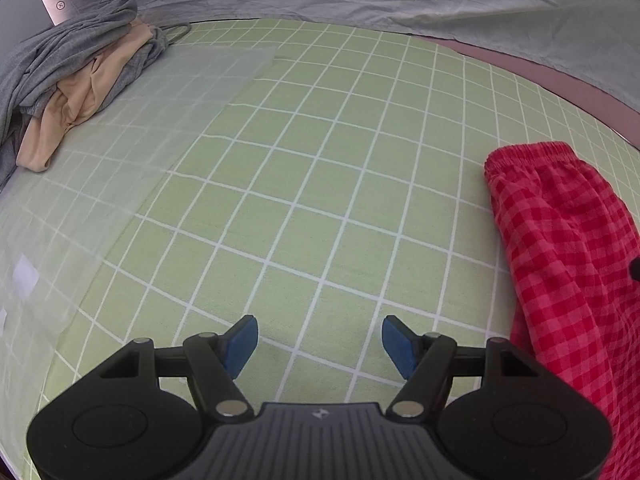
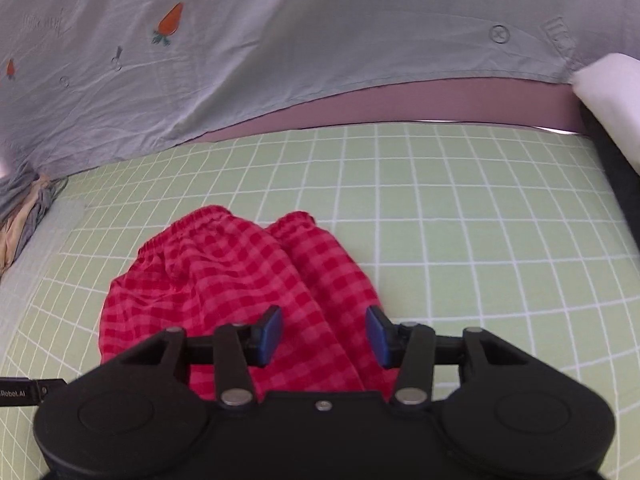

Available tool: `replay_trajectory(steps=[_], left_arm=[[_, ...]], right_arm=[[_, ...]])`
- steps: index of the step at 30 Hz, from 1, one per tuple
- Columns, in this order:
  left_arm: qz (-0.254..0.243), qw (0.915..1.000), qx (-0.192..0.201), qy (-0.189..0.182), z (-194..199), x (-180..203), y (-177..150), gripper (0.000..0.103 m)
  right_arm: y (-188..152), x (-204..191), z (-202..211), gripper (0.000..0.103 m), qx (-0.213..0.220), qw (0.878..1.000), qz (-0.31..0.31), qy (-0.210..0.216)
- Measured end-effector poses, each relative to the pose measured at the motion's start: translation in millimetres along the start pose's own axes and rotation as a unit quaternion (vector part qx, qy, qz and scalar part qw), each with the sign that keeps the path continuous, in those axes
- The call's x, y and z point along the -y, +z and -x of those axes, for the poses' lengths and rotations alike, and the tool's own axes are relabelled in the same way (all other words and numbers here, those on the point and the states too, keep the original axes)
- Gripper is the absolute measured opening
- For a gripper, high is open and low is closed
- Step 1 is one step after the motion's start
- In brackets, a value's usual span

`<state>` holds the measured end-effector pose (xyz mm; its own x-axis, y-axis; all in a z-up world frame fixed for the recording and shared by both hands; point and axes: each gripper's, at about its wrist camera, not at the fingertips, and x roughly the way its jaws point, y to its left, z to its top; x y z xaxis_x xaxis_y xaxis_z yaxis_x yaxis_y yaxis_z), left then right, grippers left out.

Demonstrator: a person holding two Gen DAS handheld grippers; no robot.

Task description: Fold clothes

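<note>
grippers x2 (image 1: 319,344) (image 2: 324,336) | red checked shorts x1 (image 2: 240,280) | clothes pile x1 (image 1: 76,76) | grid mat x1 (image 1: 320,200)

Both grippers are matte black with two round housings, silver pivot screws and blue finger pads (image 1: 242,346). The left gripper (image 1: 319,346) has a ribbed grey centre plate; the right gripper (image 2: 324,337) has a plain black one.

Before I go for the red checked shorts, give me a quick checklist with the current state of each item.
1. Left hand-held gripper open and empty: ok.
2. Right hand-held gripper open, nothing pinched: ok.
3. Right one lined up over the red checked shorts: ok.
4. Shorts flat: not ok, bunched with the waistband doubled over.
5. Bare green grid mat beside the shorts: ok.
6. Grey and beige clothes pile apart from the shorts: ok.
</note>
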<state>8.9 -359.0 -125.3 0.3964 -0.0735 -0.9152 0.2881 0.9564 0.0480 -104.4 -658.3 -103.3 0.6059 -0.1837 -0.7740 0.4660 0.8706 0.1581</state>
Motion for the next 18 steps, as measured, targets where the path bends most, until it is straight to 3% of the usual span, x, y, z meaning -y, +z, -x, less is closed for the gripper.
replay_trajectory(steps=[2,4,5,10,12,14,15,18], left_arm=[[-0.001,1.0000,0.002,-0.001,-0.7,1.5,1.4,0.070],[0.000,1.0000,0.003,-0.001,-1.7,2.6,3.2,0.070],[0.001,1.0000,0.004,-0.002,-2.1,2.7,3.6,0.070],[-0.003,1.0000,0.007,-0.003,-2.6,4.6,4.4,0.070],[-0.006,0.9999,0.013,-0.008,0.7,6.4,3.7,0.070],[-0.008,0.9997,0.017,-0.016,4.5,8.6,2.3,0.070],[-0.012,0.9996,0.018,-0.021,7.4,10.7,1.2,0.070],[-0.029,0.9987,0.026,-0.034,21.4,15.9,-5.9,0.070]], right_arm=[[4.0,-8.1,-18.0,0.032,-0.019,1.000,0.021,0.008],[4.1,-8.1,-27.8,0.004,-0.036,0.999,0.028,0.018],[4.6,-8.3,-25.2,0.000,-0.029,0.999,0.035,0.024],[12.2,-6.3,24.0,0.000,0.054,0.995,0.073,0.028],[15.7,7.7,46.9,0.000,0.086,0.995,0.040,0.015],[13.1,28.0,49.3,0.001,0.084,0.996,0.001,-0.012],[9.3,35.3,41.7,0.004,0.062,0.998,0.000,-0.026],[-6.4,44.8,30.7,0.036,0.017,0.997,0.006,-0.071]])
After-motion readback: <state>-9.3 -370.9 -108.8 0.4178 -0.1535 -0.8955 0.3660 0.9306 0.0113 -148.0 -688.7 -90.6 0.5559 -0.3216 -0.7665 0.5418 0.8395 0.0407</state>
